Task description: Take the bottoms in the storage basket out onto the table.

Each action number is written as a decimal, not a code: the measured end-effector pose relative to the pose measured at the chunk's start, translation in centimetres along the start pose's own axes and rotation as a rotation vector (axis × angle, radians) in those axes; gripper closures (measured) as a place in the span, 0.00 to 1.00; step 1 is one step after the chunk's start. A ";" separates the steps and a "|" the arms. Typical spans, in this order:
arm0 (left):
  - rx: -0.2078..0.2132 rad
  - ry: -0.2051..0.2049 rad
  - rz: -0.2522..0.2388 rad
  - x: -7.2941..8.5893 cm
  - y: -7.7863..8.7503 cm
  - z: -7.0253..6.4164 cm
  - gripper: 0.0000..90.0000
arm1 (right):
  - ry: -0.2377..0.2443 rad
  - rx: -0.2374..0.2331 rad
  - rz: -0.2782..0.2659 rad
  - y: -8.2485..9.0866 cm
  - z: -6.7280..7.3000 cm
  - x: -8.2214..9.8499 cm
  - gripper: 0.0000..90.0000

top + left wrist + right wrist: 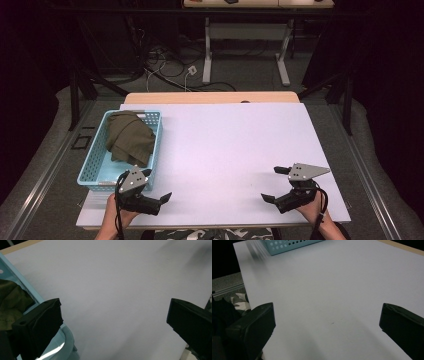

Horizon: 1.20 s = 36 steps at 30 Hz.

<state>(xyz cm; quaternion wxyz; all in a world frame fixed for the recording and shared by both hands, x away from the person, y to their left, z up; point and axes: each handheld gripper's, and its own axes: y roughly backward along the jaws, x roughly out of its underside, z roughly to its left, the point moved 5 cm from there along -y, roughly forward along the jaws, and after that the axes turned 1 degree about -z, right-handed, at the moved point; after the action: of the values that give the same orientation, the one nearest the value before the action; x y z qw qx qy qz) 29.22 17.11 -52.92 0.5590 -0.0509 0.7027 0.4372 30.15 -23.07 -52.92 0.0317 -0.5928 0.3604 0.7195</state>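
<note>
Resting low at the near edge of the white board (pixel 225 145), both grippers hang idle with their jaws spread wide and nothing between them. The left gripper (pixel 150 192) sits just beside the near right corner of the blue basket (pixel 95 165); its own view shows bare board ahead and the basket's rim (pixel 66 338) close against its left jaw. The right gripper (pixel 277 184) is well apart, at the board's near right, also wide open over bare surface, with the basket (pixel 287 245) far off at the top of its view.

An olive cloth (pixel 129 137) lies bunched inside the basket, heaped toward its far half, and some folds rise above the rim. It looks like the thing to be fetched.

Risks from here, as I judge them:
- The left jaw is so near the basket's corner that a sideways swing could knock or shove the light basket along the smooth board.
- A grab at a top fold alone may lift just one layer; the rest could drag, catch on the perforated wall and tip the basket.
- Reaching in too steeply could jam a jaw tip against the basket floor or wall.
- The right gripper must cross the whole board to help, and its trailing cable could snag on the board's edge.
</note>
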 end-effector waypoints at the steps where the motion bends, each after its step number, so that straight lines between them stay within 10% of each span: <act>1: 0.000 0.001 0.000 0.0 0.0 0.0 0.00 | 0.000 -0.002 0.002 0.0 0.0 0.0 0.00; 36: -0.061 -0.022 -0.007 -2.6 0.5 0.9 0.00 | -0.006 -0.011 0.019 -0.5 0.0 0.2 0.00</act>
<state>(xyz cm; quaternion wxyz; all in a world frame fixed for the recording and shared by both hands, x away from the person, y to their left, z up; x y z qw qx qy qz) 30.53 16.94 -50.51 0.5664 -0.0658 0.6826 0.4570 30.34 -22.75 -53.34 0.0226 -0.5873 0.3619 0.7236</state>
